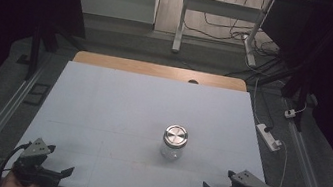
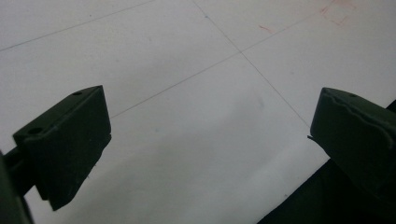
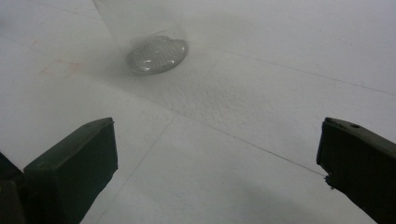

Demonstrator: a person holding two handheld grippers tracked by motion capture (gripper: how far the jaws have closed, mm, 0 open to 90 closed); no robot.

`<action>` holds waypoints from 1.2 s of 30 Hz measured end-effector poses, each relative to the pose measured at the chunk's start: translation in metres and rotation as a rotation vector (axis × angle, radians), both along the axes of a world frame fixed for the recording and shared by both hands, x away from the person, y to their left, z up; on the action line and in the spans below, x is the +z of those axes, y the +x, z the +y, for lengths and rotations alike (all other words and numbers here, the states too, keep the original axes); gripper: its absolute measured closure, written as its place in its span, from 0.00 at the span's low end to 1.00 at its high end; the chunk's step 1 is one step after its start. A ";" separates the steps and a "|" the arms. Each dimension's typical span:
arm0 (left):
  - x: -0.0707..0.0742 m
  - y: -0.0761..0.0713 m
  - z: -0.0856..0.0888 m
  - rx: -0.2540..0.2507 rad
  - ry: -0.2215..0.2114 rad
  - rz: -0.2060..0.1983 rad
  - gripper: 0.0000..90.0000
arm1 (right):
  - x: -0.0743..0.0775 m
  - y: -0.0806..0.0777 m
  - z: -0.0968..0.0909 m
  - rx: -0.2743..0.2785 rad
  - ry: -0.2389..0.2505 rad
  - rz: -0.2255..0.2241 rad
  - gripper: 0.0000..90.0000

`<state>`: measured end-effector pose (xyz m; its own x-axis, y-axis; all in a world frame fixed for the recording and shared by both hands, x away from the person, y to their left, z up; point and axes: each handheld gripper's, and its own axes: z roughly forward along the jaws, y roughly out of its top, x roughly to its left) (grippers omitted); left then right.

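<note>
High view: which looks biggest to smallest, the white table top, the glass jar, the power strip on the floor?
1. White table top, by far the largest.
2. Glass jar with its metal lid.
3. Power strip; it lies farther off, so its rank against the jar is unsure.

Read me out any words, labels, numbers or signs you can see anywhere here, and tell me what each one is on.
None: no readable text anywhere.
Glass jar: no label; its metal lid is plain.
White table sheet: thin ruled lines and faint red marks, not letters.
Left hand-held gripper and right hand-held gripper: black jaws, no markings.
White power strip on the floor: too small to read.
</note>
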<state>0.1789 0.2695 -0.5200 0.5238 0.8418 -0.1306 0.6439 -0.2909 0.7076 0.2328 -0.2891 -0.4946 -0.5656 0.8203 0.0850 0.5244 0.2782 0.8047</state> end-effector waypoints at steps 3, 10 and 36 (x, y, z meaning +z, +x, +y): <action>0.000 -0.002 0.000 -0.002 0.004 -0.006 0.00 | 0.000 0.001 0.001 0.006 0.001 0.004 0.00; 0.000 -0.002 -0.002 -0.019 0.016 0.002 0.00 | 0.000 0.002 0.003 0.024 -0.009 0.003 0.00; -0.001 -0.003 -0.001 -0.011 0.005 0.015 0.00 | 0.003 0.004 0.013 0.108 0.007 -0.020 0.00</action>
<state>0.1762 0.2687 -0.5206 0.5308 0.8369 -0.1340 0.6511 -0.3014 0.6966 0.2369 -0.2762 -0.4918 -0.6524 0.7538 0.0782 0.4752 0.3264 0.8171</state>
